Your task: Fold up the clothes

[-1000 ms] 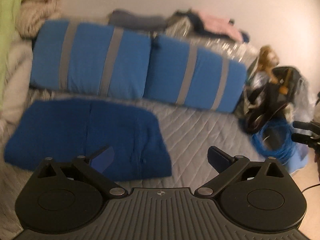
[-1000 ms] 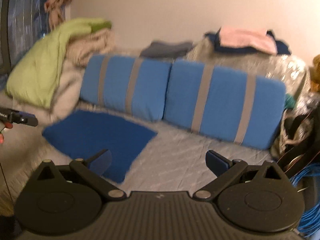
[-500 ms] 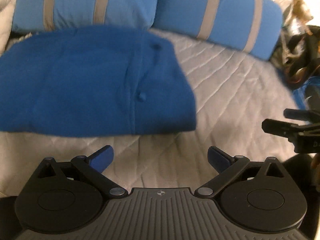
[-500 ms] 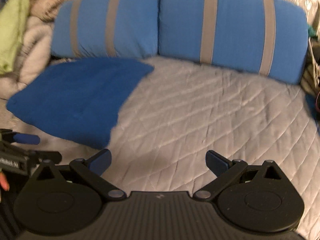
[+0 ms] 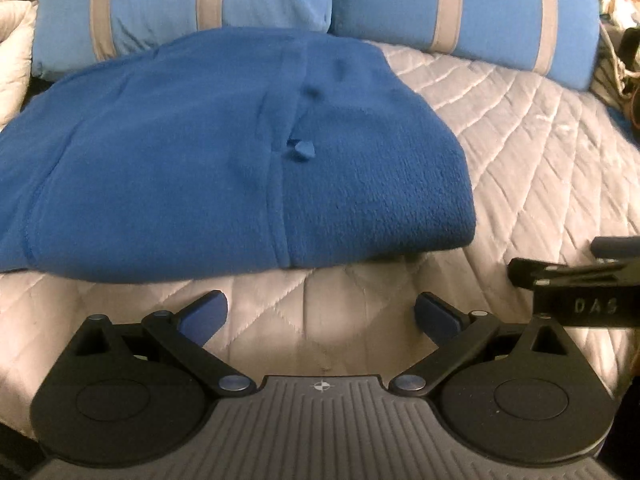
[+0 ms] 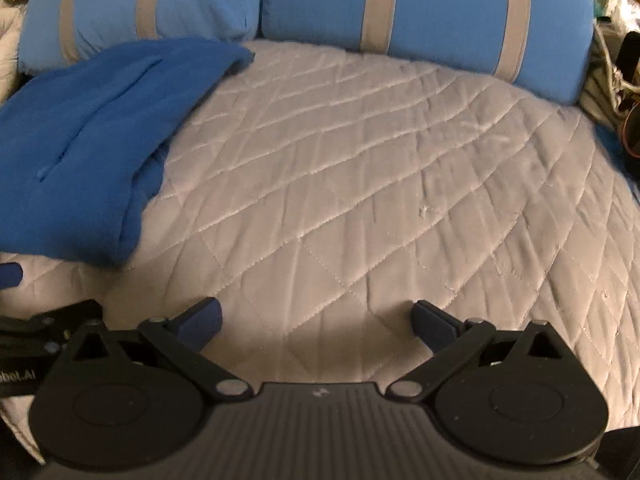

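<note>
Beside fleece (image 5: 200, 152) edge, bare quilt (image 6: 360, 160)

Left gripper (image 5: 320, 316) and right gripper (image 6: 316, 320) hover, fingers spread wide.

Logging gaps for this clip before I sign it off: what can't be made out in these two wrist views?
- Blue fleece garment: left part cut off by the frame edge in both views; garment type unclear.
- Right gripper: in the left wrist view only its side shows, the rest is past the right edge.
- Dark clutter beside the striped pillows: cropped, unidentifiable.
</note>
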